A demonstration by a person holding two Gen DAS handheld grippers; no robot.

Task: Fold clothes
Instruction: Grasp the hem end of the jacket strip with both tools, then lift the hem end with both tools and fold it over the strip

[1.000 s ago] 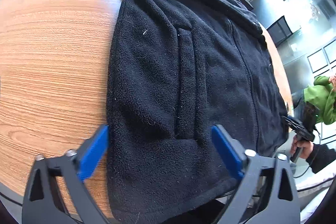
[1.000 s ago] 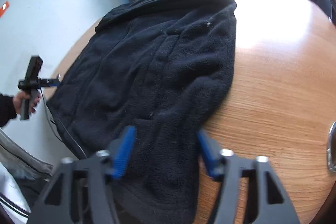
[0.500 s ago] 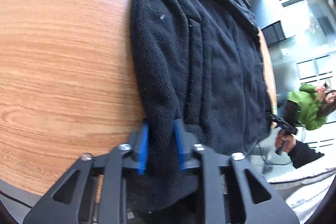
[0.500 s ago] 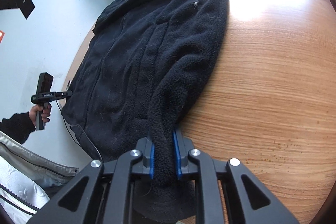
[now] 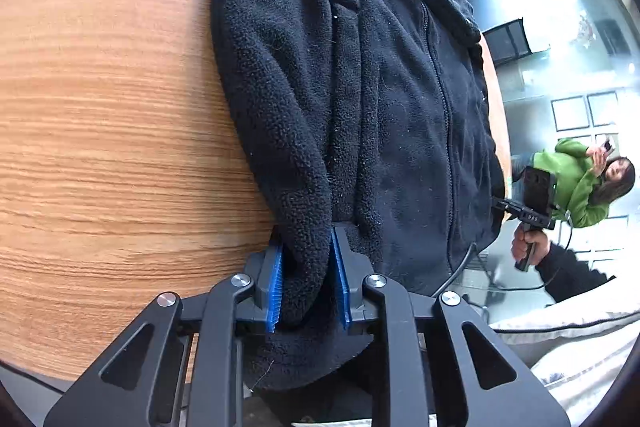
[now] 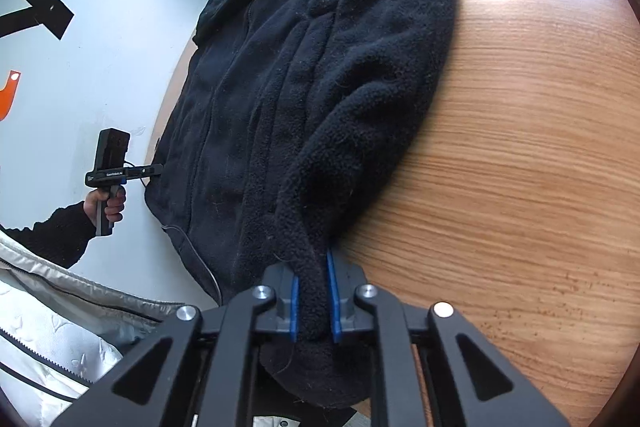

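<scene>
A black fleece (image 5: 360, 99) is lying across the wooden bench (image 5: 100, 107), reaching its far edge. The left gripper (image 5: 307, 283) fingers are clamping a bunched fold of it; the right gripper (image 6: 314, 301) fingers are pinching another fold.

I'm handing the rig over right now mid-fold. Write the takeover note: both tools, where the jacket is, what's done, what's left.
Left tool: shut on a bunched edge of the black fleece zip jacket.
Right tool: shut on another bunched edge of it.
Jacket: spread front-up, zipper closed, on the round wooden table, one side hanging past the rim.
Done: both edges gripped.
Left: no fold laid yet; probably lift and carry the gripped edges across the body, then release.
</scene>
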